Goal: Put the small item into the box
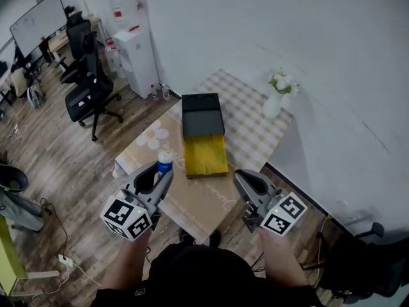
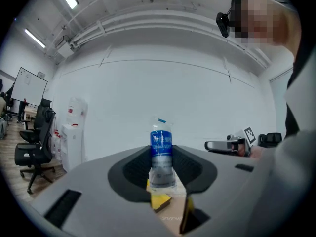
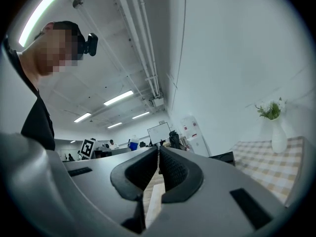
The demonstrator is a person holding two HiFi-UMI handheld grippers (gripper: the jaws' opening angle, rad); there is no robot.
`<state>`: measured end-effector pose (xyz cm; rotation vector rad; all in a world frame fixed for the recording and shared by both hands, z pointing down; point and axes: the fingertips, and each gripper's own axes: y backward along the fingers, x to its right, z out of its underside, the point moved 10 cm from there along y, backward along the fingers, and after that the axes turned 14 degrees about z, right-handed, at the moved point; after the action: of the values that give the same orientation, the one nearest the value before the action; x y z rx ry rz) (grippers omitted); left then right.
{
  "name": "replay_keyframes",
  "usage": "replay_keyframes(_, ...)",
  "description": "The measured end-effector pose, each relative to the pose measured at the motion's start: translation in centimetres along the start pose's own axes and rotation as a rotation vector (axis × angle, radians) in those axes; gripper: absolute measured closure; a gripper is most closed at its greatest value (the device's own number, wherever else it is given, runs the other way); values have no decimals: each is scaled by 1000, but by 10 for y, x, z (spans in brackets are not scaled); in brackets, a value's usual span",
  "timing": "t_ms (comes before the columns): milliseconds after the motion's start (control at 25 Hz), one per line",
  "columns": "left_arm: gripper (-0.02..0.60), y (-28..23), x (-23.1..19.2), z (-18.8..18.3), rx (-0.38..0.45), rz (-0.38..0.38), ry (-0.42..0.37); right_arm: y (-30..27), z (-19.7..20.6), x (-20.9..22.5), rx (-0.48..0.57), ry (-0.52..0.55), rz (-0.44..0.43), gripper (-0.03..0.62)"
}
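Note:
A small blue-and-white packet (image 1: 165,161) stands upright between the jaws of my left gripper (image 1: 163,173), which is shut on it above the table's near left part. In the left gripper view the packet (image 2: 161,154) rises from between the pads, with a bit of the box's yellow (image 2: 159,200) below it. The box (image 1: 206,155) lies open mid-table, its yellow tray toward me and its black lid (image 1: 202,114) behind. My right gripper (image 1: 245,181) hovers at the near right of the box, jaws together and empty (image 3: 158,164).
The table (image 1: 252,130) has a checked cloth, with a white vase of flowers (image 1: 276,98) at its far right corner. A water dispenser (image 1: 137,56) and office chairs (image 1: 89,94) stand on the wooden floor to the left. A white wall is behind.

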<state>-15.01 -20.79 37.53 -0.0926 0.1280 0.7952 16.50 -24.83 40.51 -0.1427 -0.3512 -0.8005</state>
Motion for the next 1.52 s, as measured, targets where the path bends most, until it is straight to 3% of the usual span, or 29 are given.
replay_keyframes(360,445,-15,-53,12,-33,111,44,-40,7,-24,-26,14,61,556)
replay_keyframes(640,445,-47,-80,32,-94,133,70,-48,10,-9,-61,13,100,556)
replay_keyframes(1520,440,-169,-114,130,-458,166,96,-39,46,68,-141,-95,138,556)
